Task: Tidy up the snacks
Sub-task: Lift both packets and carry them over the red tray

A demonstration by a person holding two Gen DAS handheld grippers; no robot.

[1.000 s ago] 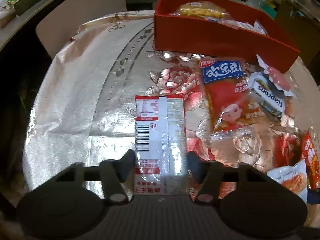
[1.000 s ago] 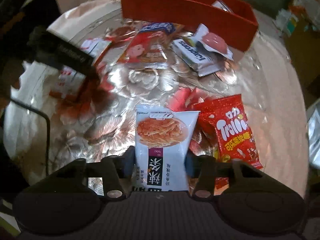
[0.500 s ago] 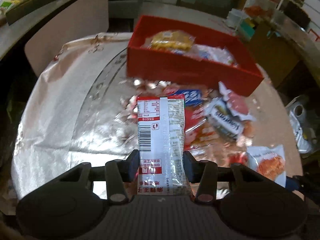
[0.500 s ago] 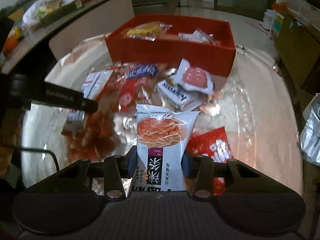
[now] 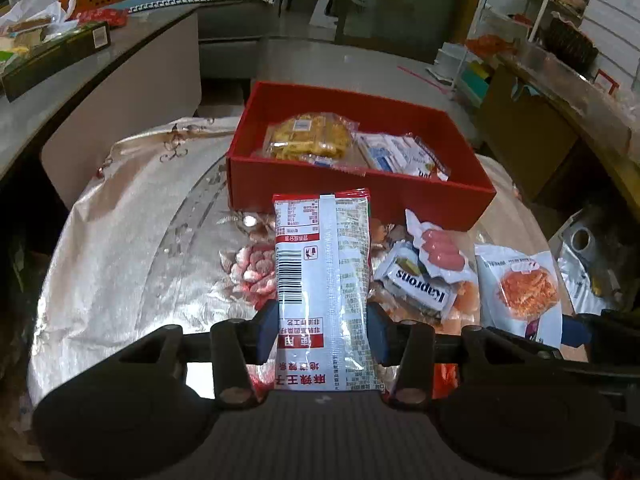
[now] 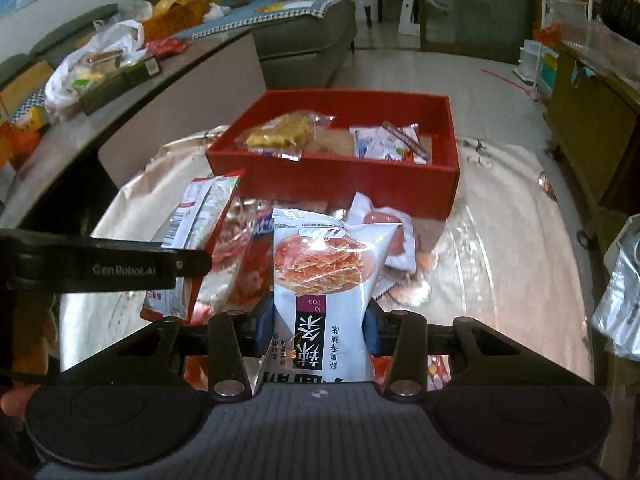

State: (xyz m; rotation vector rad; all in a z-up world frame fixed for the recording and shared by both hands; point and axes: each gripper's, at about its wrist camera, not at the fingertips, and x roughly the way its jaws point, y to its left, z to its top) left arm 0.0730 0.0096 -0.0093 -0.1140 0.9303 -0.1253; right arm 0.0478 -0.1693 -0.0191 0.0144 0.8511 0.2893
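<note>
The left gripper is clamped on a red-and-silver packet, back side and barcode showing, the pads pressing its two long edges near the lower end, so the packet stands up clear of the table toward twelve o'clock. The right gripper is likewise closed on a white packet printed with orange strips, pinched at its lower half and lifted off the table. One red box sits at twelve o'clock from both grippers, open, with two packets inside: a yellow one on its left side and a white-and-blue one on its right. On the table between box and grippers, at about two o'clock in the left view, lie a white packet lettered "Kaprons" and a clear packet of pink sausages, touching each other; more red wrappers lie under the held ones, too hidden to count. The table wears a shiny silver flowered cloth. Behind are a grey sofa, a cluttered counter at ten o'clock and a tiled floor.
</note>
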